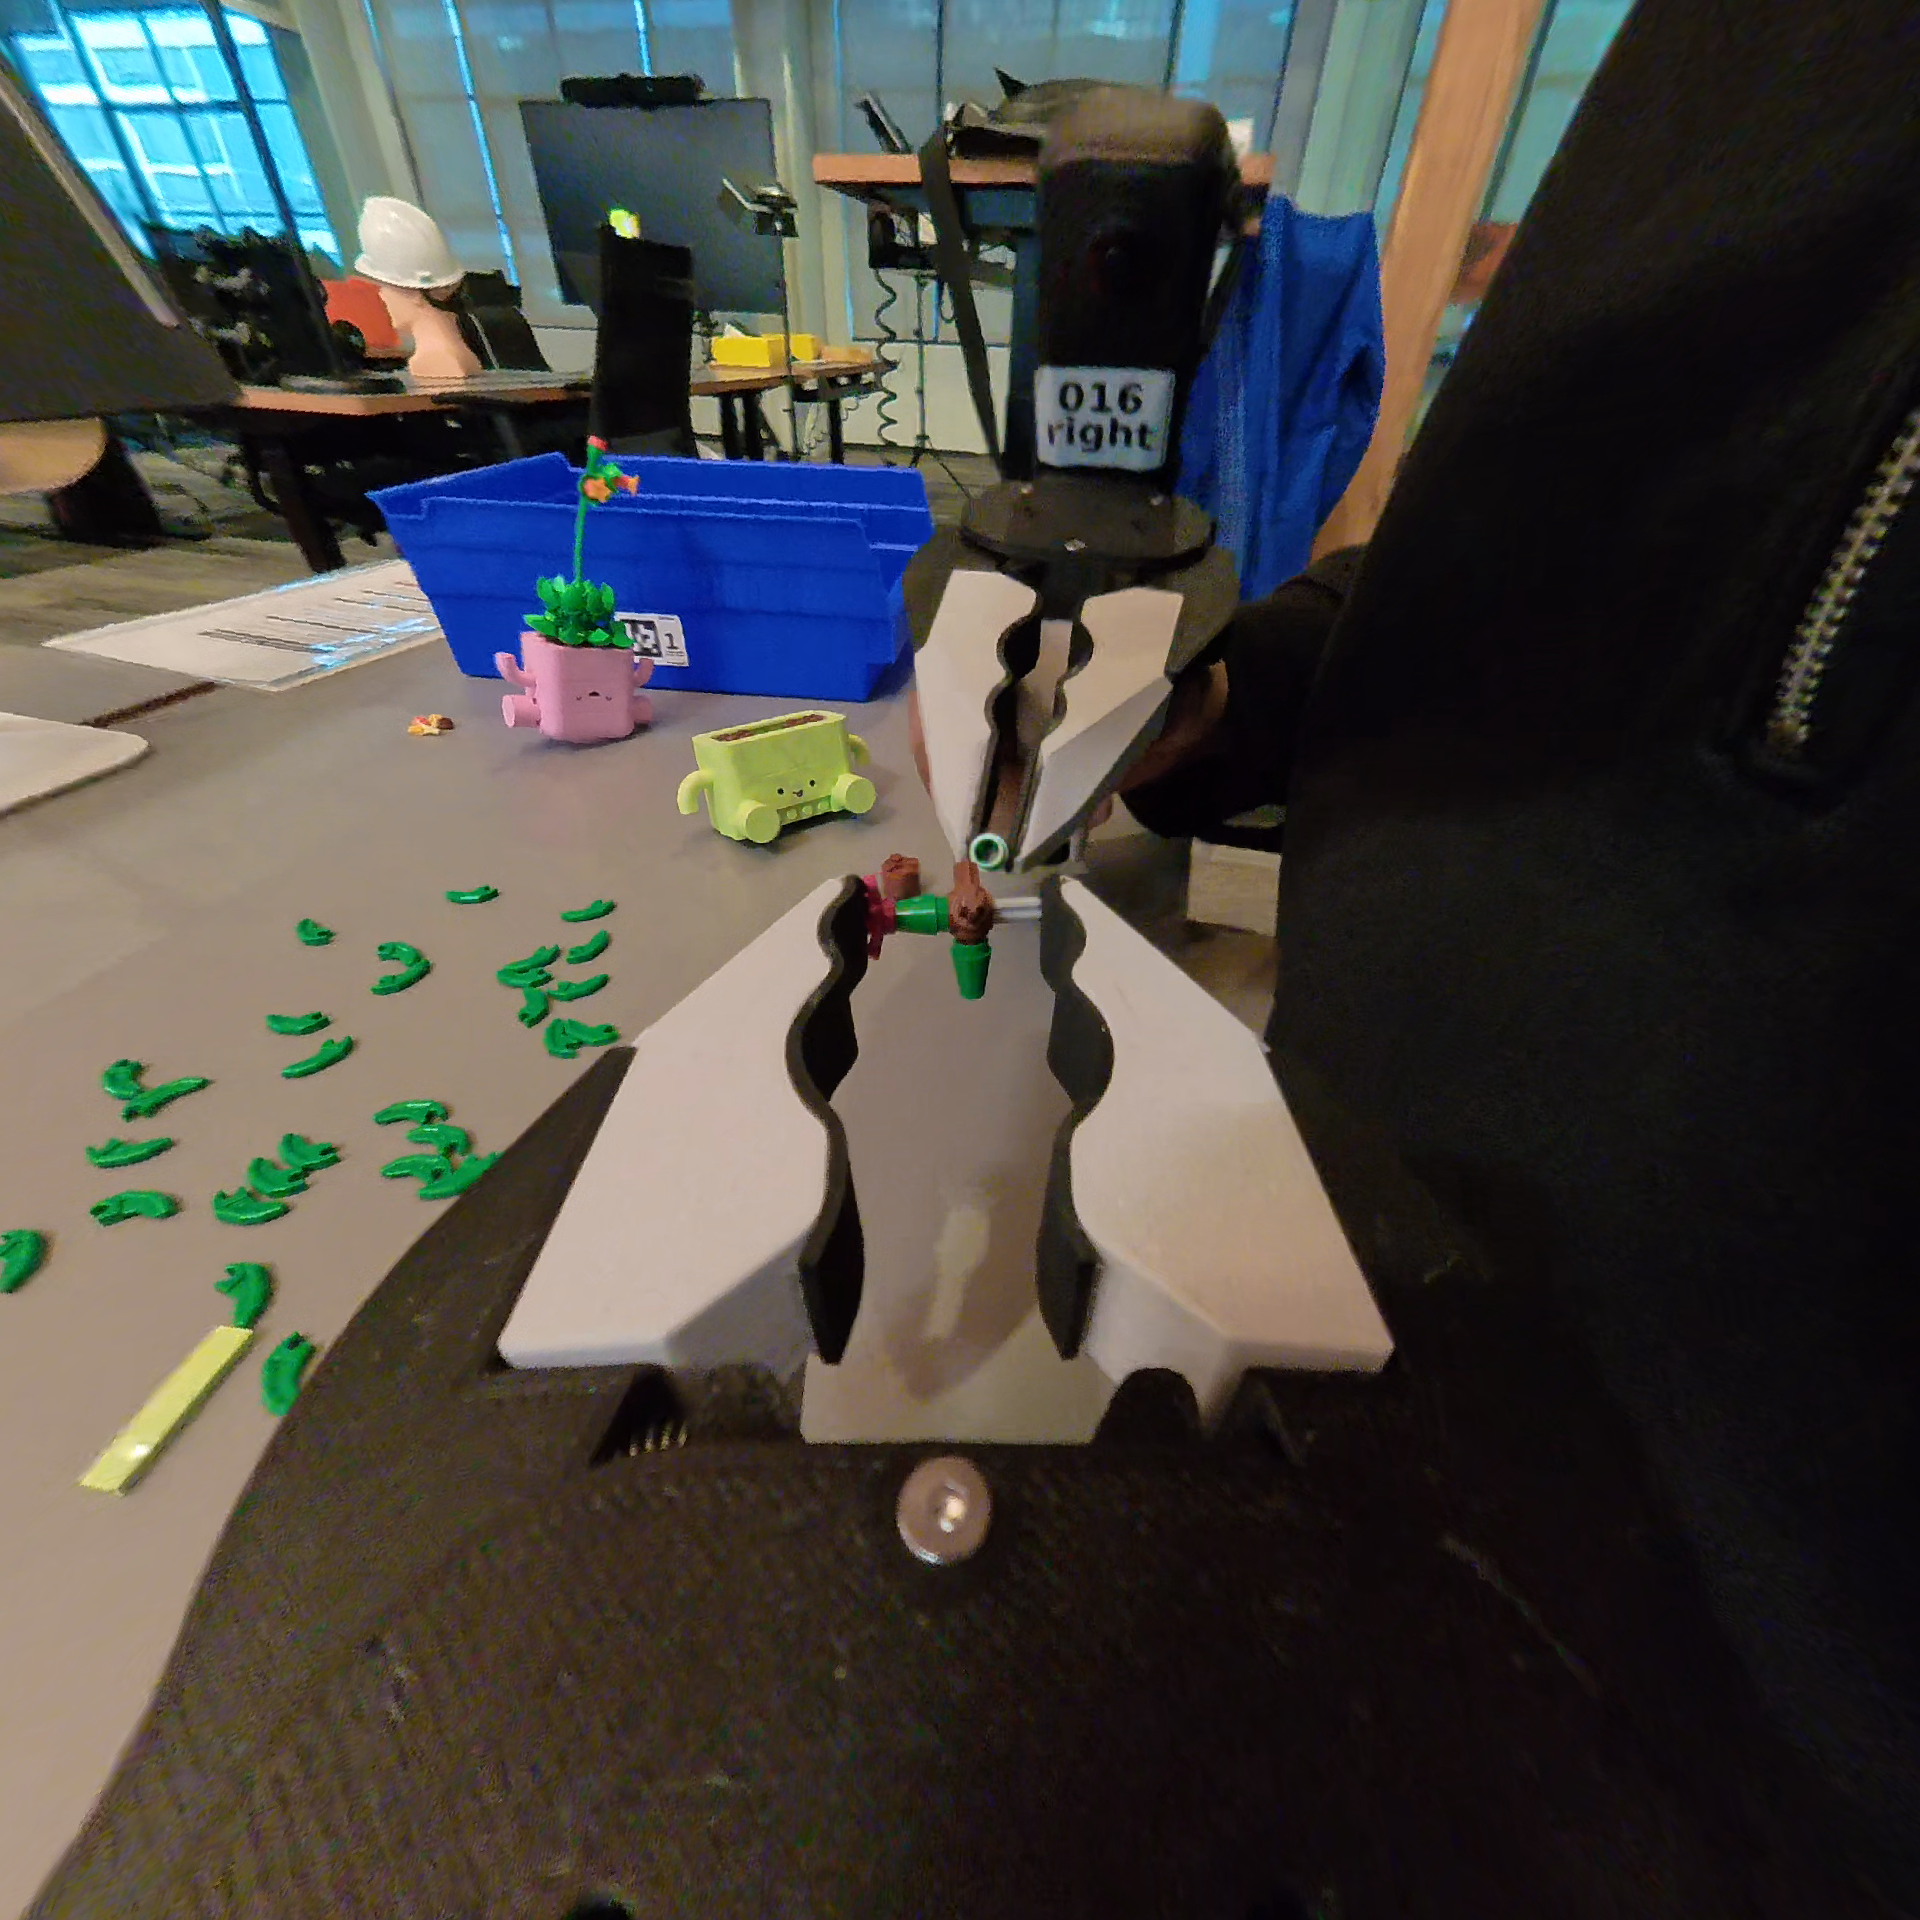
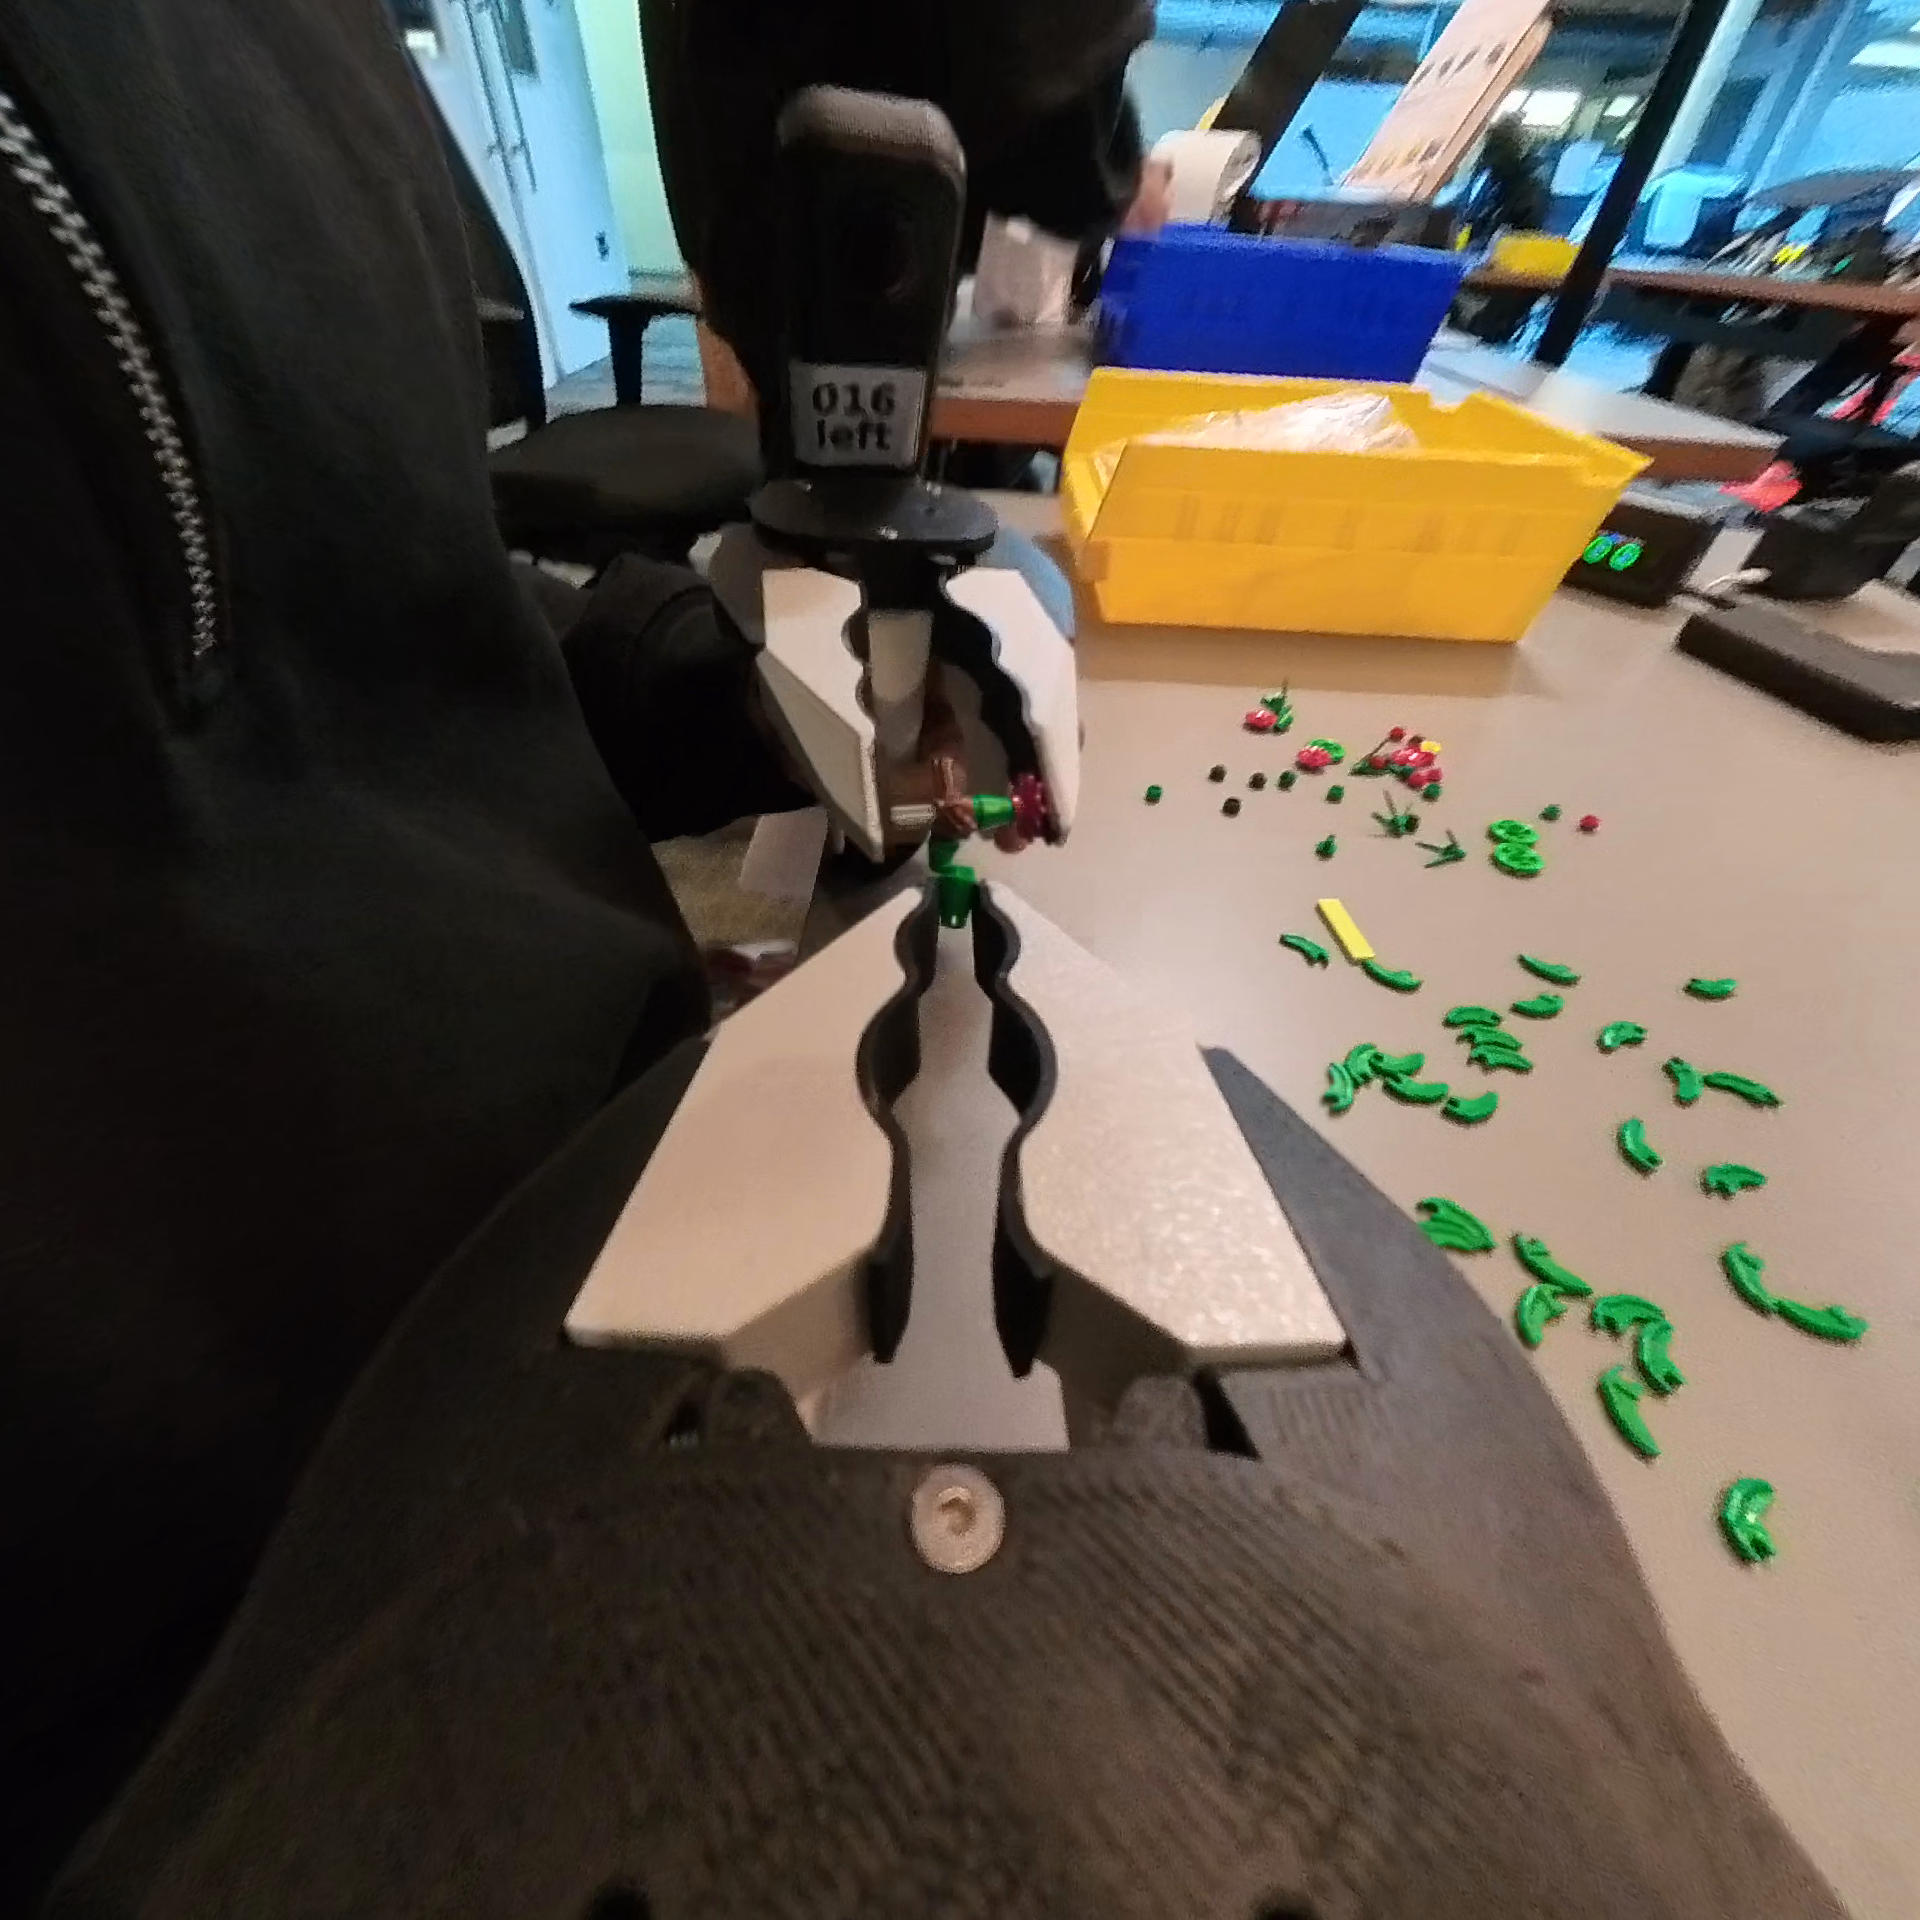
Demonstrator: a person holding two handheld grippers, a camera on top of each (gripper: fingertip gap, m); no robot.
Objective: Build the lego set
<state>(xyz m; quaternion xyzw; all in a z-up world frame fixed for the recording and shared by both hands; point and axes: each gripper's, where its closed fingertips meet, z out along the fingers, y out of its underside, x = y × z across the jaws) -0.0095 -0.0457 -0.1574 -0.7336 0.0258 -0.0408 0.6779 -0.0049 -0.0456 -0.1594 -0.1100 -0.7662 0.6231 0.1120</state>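
Between the tips of my left claw [image 1: 951,914] sits a small lego stem assembly [image 1: 940,920] of brown and green pieces with a dark pink flower at one end; the fingers are set moderately apart and pinch it end to end, above the grey counter [image 1: 260,831]. Facing it from just ahead, my right claw [image 2: 954,902] is nearly closed, clamping a small green cone-shaped lego piece [image 2: 953,899] whose tip touches the underside of that assembly. Just left of the left claw, many loose curved green lego leaf pieces [image 1: 405,1039] lie scattered, with a flat lime-green strip [image 1: 166,1408] nearby. Further ahead and to the left stand a lime-green lego pot with a face [image 1: 774,779] and a pink lego pot [image 1: 577,691] holding a leafy plant on a tall stem, with a blue plastic bin [image 1: 727,571] behind them. Ahead and right of the right claw stands a yellow plastic bin [image 2: 1330,509].
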